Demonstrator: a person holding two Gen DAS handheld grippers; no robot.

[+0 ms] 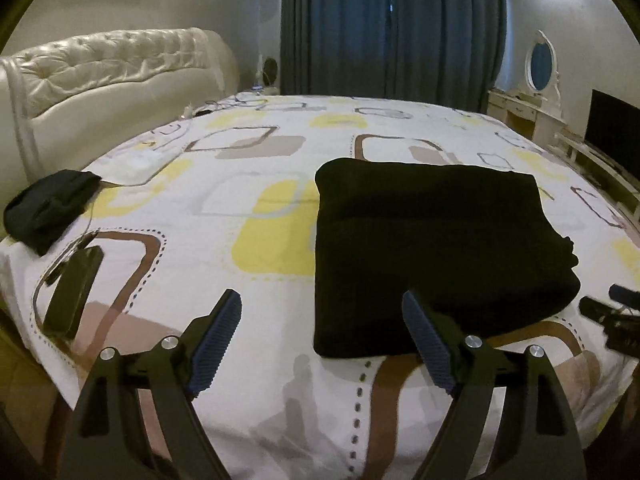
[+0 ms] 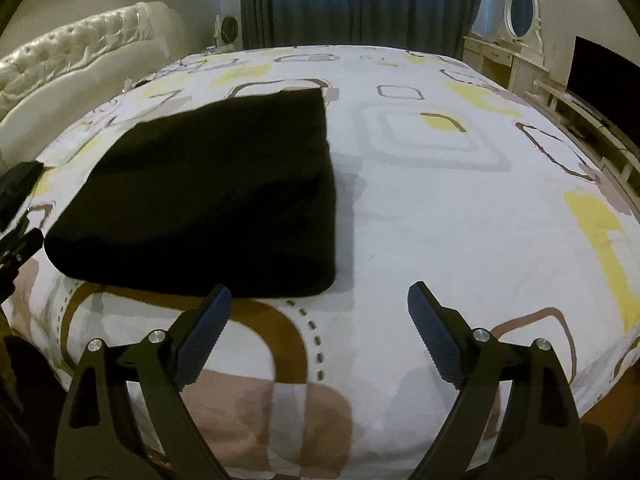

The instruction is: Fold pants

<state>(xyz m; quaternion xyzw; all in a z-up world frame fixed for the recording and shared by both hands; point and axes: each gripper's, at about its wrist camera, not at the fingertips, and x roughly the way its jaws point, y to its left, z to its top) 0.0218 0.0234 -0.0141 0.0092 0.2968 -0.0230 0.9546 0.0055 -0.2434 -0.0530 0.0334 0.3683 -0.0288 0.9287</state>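
Note:
The black pants (image 1: pixel 432 248) lie folded into a thick rectangle on the patterned bed sheet (image 1: pixel 248 208). In the right wrist view the pants (image 2: pixel 208 200) lie left of centre. My left gripper (image 1: pixel 322 302) is open and empty, held above the bed just in front of the pants' near edge. My right gripper (image 2: pixel 320 294) is open and empty, above the sheet at the pants' near right corner. The right gripper also shows at the right edge of the left wrist view (image 1: pixel 612 316). The left gripper shows at the left edge of the right wrist view (image 2: pixel 16 216).
A second black folded garment (image 1: pixel 48 208) lies at the bed's left side, with a dark phone-like device (image 1: pixel 72 292) and a cable near it. A cream tufted headboard (image 1: pixel 112 68) stands left. Blue curtains (image 1: pixel 392 28), a dresser with an oval mirror (image 1: pixel 540 64) and a TV (image 1: pixel 616 132) stand beyond.

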